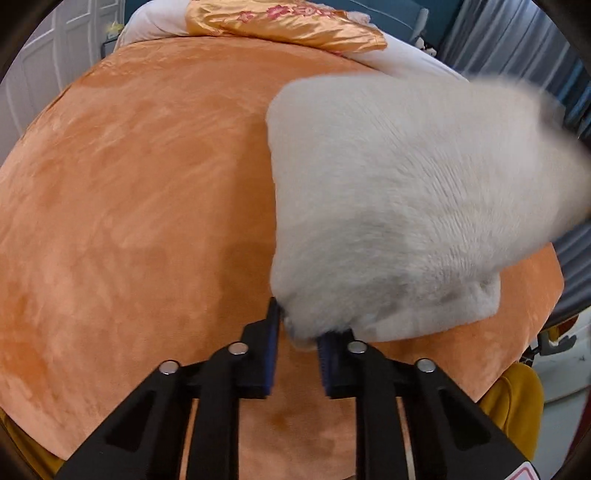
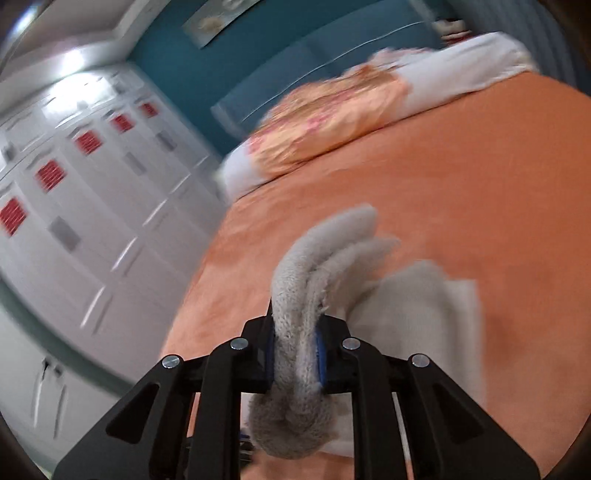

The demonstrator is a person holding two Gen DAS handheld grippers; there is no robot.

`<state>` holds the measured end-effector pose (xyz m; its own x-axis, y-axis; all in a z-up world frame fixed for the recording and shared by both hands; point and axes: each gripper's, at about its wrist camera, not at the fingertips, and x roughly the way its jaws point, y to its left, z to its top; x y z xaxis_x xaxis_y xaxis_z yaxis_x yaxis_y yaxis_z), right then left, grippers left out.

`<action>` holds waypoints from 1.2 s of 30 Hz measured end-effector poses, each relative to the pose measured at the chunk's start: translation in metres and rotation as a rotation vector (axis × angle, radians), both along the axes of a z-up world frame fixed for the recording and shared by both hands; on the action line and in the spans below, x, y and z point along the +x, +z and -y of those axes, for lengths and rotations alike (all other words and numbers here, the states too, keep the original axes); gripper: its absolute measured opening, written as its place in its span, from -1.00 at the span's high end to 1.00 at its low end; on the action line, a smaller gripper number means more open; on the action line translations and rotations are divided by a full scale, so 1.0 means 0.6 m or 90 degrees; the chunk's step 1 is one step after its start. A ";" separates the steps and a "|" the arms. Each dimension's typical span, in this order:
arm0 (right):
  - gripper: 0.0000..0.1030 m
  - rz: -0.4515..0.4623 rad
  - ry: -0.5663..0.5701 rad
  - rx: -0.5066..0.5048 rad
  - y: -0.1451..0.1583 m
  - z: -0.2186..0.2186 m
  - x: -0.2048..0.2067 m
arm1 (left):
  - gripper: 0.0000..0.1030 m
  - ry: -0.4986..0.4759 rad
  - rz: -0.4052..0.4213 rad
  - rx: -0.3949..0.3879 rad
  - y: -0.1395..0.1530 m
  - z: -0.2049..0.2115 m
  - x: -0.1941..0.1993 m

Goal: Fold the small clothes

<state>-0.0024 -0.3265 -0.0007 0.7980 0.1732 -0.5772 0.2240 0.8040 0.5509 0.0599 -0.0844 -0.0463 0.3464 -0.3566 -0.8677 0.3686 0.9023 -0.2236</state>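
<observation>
Two grippers pinch fluffy grey-white garment (image 1: 406,206) over orange bedspread (image 1: 129,203): left gripper (image 1: 297,332) holds corner, right gripper (image 2: 295,350) clamps bunched folds.

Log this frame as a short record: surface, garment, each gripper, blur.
surface: orange bedspread
garment: fluffy grey cloth, lifted
left gripper: pinches the cloth's corner
right gripper: shut on bunched cloth
background: pillow, white wardrobe
blur: heavy in the right wrist view
</observation>
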 end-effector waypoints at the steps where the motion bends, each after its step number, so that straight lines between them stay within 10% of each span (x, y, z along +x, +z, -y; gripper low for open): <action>1: 0.70 -0.087 -0.024 -0.025 -0.067 0.023 0.005 | 0.73 -0.001 -0.016 0.007 -0.014 0.008 0.003; 4: 0.67 -0.175 -0.033 0.028 -0.204 0.051 -0.007 | 0.76 0.001 -0.038 0.023 -0.045 0.014 0.006; 17: 0.31 -0.095 -0.063 0.041 -0.128 0.075 -0.048 | 0.58 -0.025 0.032 -0.032 0.079 0.004 -0.032; 21: -0.09 -0.085 -0.066 0.029 -0.102 0.092 -0.008 | 0.16 -0.017 0.063 -0.060 0.115 0.029 -0.013; 26: -0.11 -0.119 -0.050 0.014 -0.121 0.100 0.097 | 0.15 -0.004 0.067 -0.012 0.092 0.089 0.022; 28: 0.06 -0.134 -0.037 0.005 -0.133 0.098 0.128 | 0.20 -0.003 0.051 0.017 0.069 0.101 0.036; 30: 0.83 -0.143 -0.007 -0.006 -0.143 0.095 0.152 | 0.29 -0.001 0.032 0.042 0.045 0.107 0.045; 36: 0.87 -0.016 -0.052 -0.005 -0.095 0.118 0.093 | 0.29 -0.009 0.045 0.076 0.029 0.111 0.036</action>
<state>0.0535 -0.3973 -0.0576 0.7943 0.1033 -0.5986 0.3032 0.7866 0.5380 0.0817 -0.1508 -0.0289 0.4039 -0.2579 -0.8777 0.3930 0.9153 -0.0881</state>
